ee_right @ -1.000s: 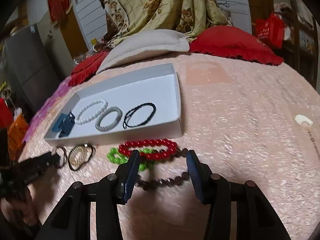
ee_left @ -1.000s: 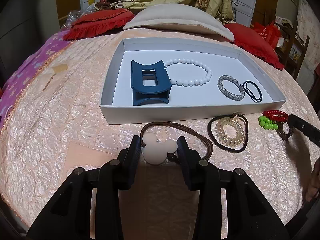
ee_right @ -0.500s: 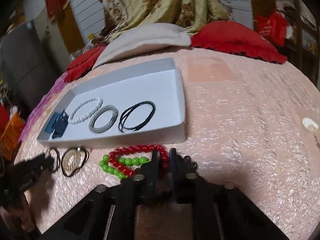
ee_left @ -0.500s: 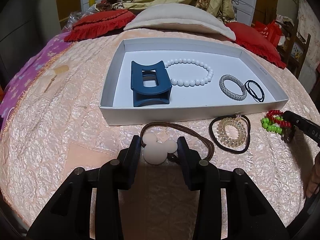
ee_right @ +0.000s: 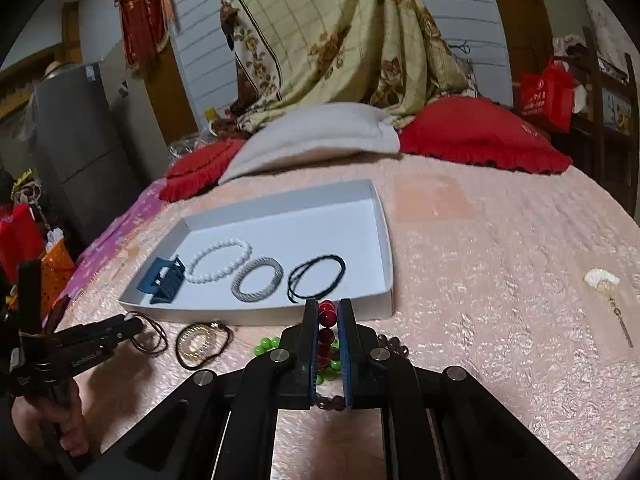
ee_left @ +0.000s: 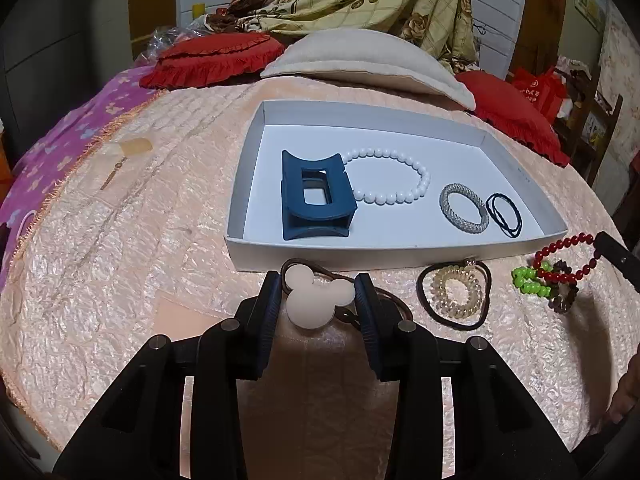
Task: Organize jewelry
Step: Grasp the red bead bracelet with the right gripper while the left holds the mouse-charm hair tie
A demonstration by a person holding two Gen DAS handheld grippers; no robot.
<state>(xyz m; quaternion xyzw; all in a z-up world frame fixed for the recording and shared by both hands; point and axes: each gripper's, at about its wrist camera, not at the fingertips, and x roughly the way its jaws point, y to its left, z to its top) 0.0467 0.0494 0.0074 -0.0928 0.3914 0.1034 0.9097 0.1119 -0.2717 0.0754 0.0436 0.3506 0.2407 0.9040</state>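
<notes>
A white tray (ee_left: 400,246) (ee_right: 384,236) on the bed holds a blue hair claw (ee_left: 314,196), a white bead bracelet (ee_left: 394,178), a silver bangle (ee_left: 464,208) and black hair ties (ee_left: 504,214). My left gripper (ee_left: 318,298) is shut on the pale mouse-shaped hair tie (ee_left: 316,300), in front of the tray. My right gripper (ee_right: 328,312) is shut on the red bead bracelet (ee_right: 327,316) (ee_left: 568,254) and lifts it at the tray's near right corner. A green bead bracelet (ee_left: 530,280) (ee_right: 266,346), a brown bead bracelet (ee_left: 564,300) and an amber coil tie (ee_left: 454,294) (ee_right: 198,342) lie on the bedspread.
Red cushions (ee_right: 480,132) and a beige pillow (ee_left: 368,60) lie behind the tray. A small hairpin (ee_right: 604,282) lies on the bedspread to the right. The peach quilted bedspread (ee_left: 120,260) stretches left of the tray.
My right gripper closed on the red bead bracelet and has raised it off the bedspread. The left gripper stayed on the mouse-shaped hair tie.
</notes>
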